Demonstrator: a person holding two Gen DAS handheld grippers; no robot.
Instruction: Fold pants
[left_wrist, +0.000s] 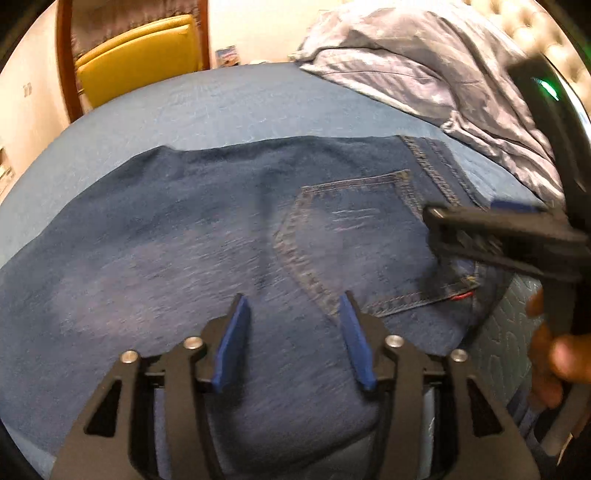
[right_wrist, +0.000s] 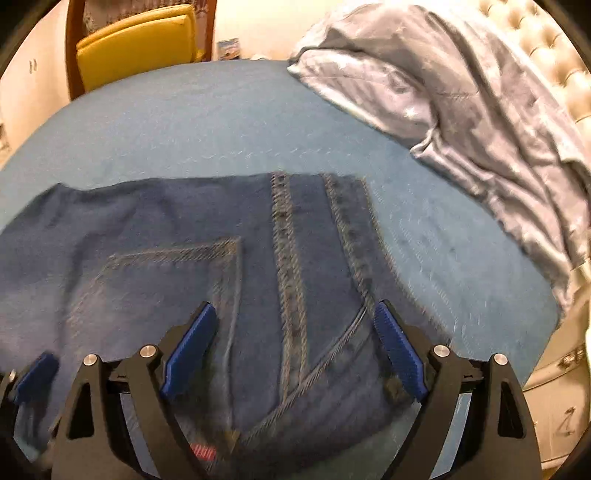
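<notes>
Blue bed (right_wrist: 221, 122), jeans (right_wrist: 155, 229) — blurred, edges cut off

Jeans (left_wrist: 184, 258) motion-blurred in both views; near edge hidden behind left gripper (left_wrist: 293, 306) frame, left end cut off by picture edge. Right gripper (left_wrist: 480, 236) seen side-on in left wrist view, jaw gap unreadable there, fingertip smeared. Hand (left_wrist: 554, 354) on its handle blurred, partly cut by lens rim. Red tag (right_wrist: 203, 451) on jeans too smeared to read. Crumpled blanket (right_wrist: 480, 110) cut by right edge. Yellow chair (right_wrist: 136, 44) cropped at top, legs hidden behind bed (right_wrist: 221, 122).
</notes>
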